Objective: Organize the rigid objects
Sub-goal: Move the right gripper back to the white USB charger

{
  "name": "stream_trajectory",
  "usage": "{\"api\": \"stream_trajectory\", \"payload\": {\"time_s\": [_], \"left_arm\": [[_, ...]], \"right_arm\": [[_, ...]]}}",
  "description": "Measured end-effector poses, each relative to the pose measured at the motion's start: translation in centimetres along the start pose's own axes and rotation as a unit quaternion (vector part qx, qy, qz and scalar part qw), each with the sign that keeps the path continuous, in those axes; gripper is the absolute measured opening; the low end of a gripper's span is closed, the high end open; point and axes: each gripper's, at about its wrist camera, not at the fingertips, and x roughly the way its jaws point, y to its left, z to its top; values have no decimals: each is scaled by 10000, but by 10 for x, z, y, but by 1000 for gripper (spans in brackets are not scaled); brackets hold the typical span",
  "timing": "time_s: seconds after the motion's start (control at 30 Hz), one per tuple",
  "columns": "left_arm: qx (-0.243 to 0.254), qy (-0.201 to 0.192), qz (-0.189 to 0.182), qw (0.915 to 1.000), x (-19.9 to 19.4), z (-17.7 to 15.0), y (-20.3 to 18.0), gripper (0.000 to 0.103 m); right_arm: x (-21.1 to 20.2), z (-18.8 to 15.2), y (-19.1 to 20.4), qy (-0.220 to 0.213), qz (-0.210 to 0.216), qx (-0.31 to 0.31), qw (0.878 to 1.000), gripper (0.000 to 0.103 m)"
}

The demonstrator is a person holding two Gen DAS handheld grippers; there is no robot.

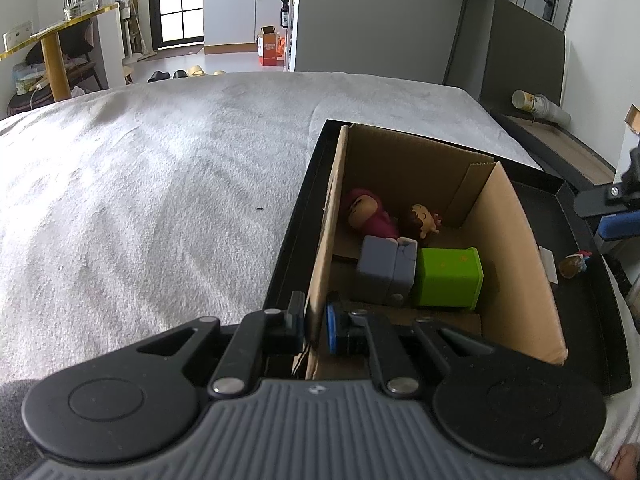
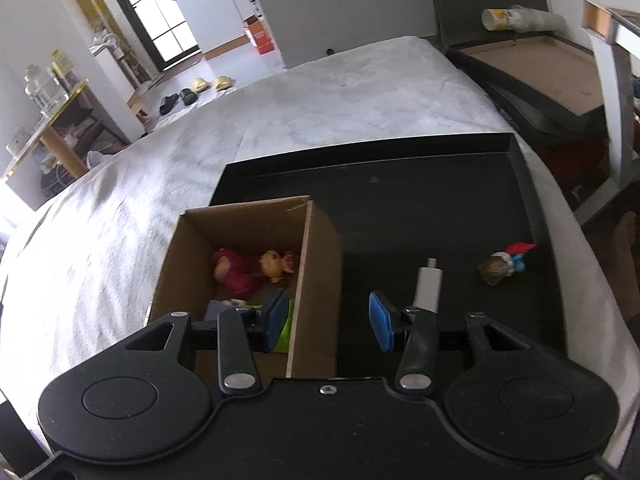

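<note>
L gripper (image 1: 316,330) clamped on near-left wall of cardboard box (image 1: 516,256). R gripper (image 2: 329,322) held part-open, nothing gripped, above black tray (image 2: 400,216). In box: green block (image 1: 448,278), grey block (image 1: 386,268), two figurines. White adapter (image 2: 429,288) and small gnome figure (image 2: 505,265) seen on tray.

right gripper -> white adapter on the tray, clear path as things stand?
Probably yes. The white adapter lies alone on the bare black tray, just ahead of the right gripper, whose jaws are open and empty. The cardboard box wall sits to its left, apart from it.
</note>
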Motion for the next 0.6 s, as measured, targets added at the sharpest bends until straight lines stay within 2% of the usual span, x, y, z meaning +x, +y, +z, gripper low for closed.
{"api": "stream_trajectory", "payload": {"time_s": [0.17,0.23,0.47,0.6], "left_arm": [[-124,-8,200,9997,1,0,-2,10],[-330,-22,407,9986,1,0,-2,10],[-333,-20,435,9985,2,1,-3,10],[-473,-18,606,9970,2,1,-4,10]], "right_arm": [[1,-4,-15,-14,-92,57,9999,49],[2,-7,-20,-5,-124,75,9999,51],[9,-17,-34,5,-264,53,9996,56],[14,-24,-44,33,-278,87,9996,56]]}}
